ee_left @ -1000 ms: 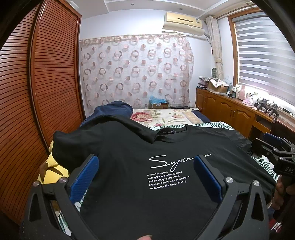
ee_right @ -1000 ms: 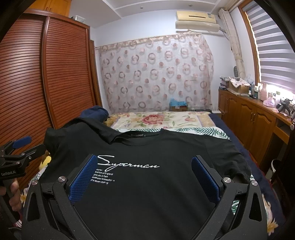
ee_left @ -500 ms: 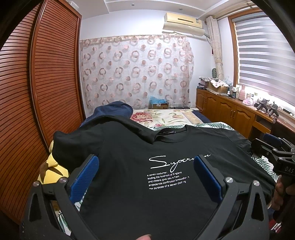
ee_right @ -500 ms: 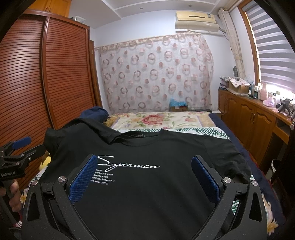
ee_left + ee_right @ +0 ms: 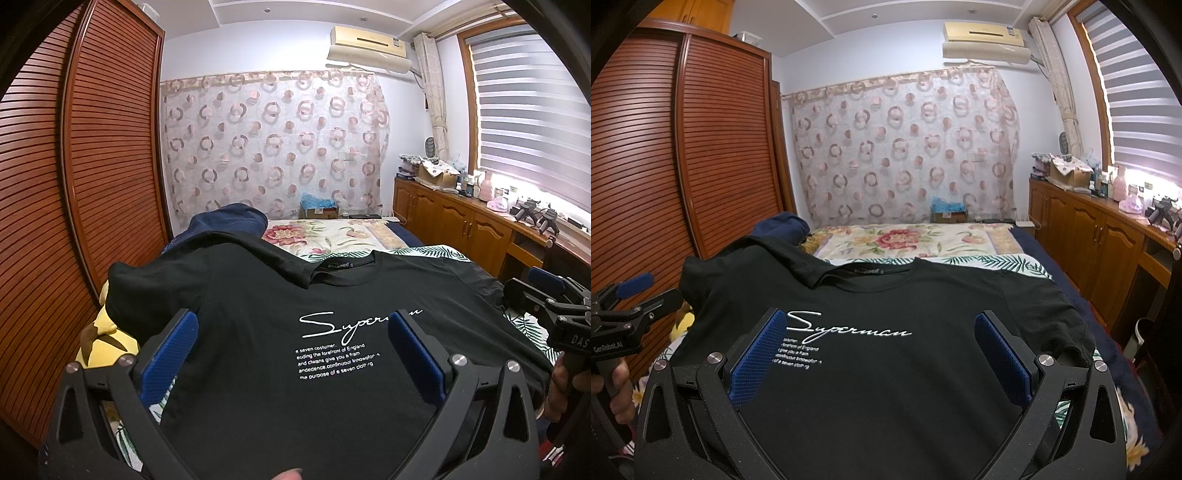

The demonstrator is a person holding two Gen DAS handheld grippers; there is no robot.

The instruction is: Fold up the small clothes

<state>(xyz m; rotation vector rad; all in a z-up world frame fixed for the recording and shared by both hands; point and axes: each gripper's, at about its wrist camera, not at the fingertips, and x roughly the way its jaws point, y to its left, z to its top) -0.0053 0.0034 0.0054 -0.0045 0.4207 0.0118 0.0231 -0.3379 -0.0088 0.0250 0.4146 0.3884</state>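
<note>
A black T-shirt (image 5: 886,314) printed "Superman" in white script lies front up across the near end of the bed (image 5: 923,240), its collar toward the far end and one sleeve folded over toward the collar at the wardrobe side. The left gripper (image 5: 291,350) hovers above the shirt with blue-padded fingers (image 5: 168,354) spread wide, pinching nothing. The right gripper (image 5: 879,347) hangs likewise, fingers (image 5: 1004,354) spread apart and empty.

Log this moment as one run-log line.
phase: pre-fold | black T-shirt: spread flat on bed, print up | left gripper: open, empty | right gripper: open, empty
</note>
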